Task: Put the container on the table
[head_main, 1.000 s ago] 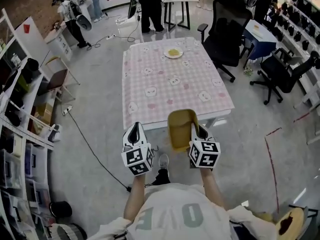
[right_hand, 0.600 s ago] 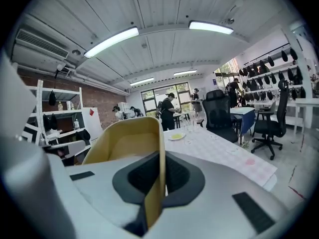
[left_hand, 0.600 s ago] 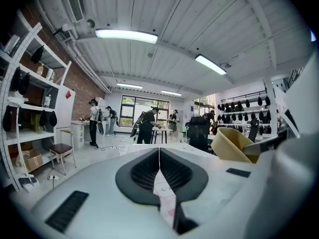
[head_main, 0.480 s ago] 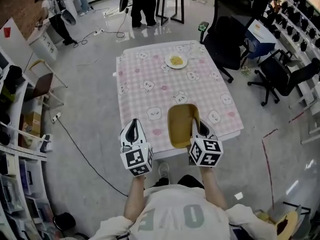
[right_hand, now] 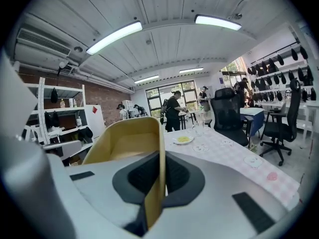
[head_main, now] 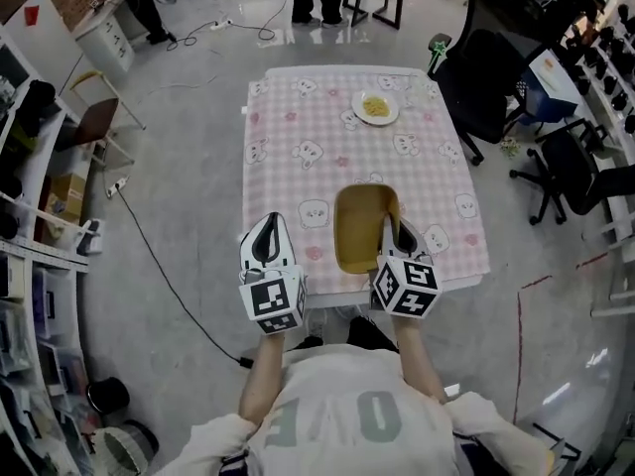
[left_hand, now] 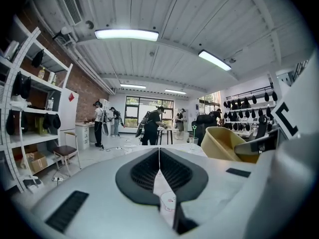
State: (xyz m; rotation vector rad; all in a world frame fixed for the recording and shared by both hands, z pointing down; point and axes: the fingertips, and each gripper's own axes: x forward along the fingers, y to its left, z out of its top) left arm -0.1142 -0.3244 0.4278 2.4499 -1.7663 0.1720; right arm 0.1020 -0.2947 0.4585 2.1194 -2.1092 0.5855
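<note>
Grey polished floor and black office chairs [head_main: 493, 79] surround the table [head_main: 288, 117], which is draped in pink checked cloth printed with cartoon faces. The right gripper [right_hand: 160, 169] has its ribbed black pads [right_hand: 183, 176] clamped on the thin wall of the container [right_hand: 128, 142] — a smooth, mustard-yellow tub with rounded corners, held over the table's near end. Beside it, the left gripper [left_hand: 158, 164] has its pads pressed together on nothing. Farther along the cloth sits a white plate [head_main: 376, 108] of yellow food.
</note>
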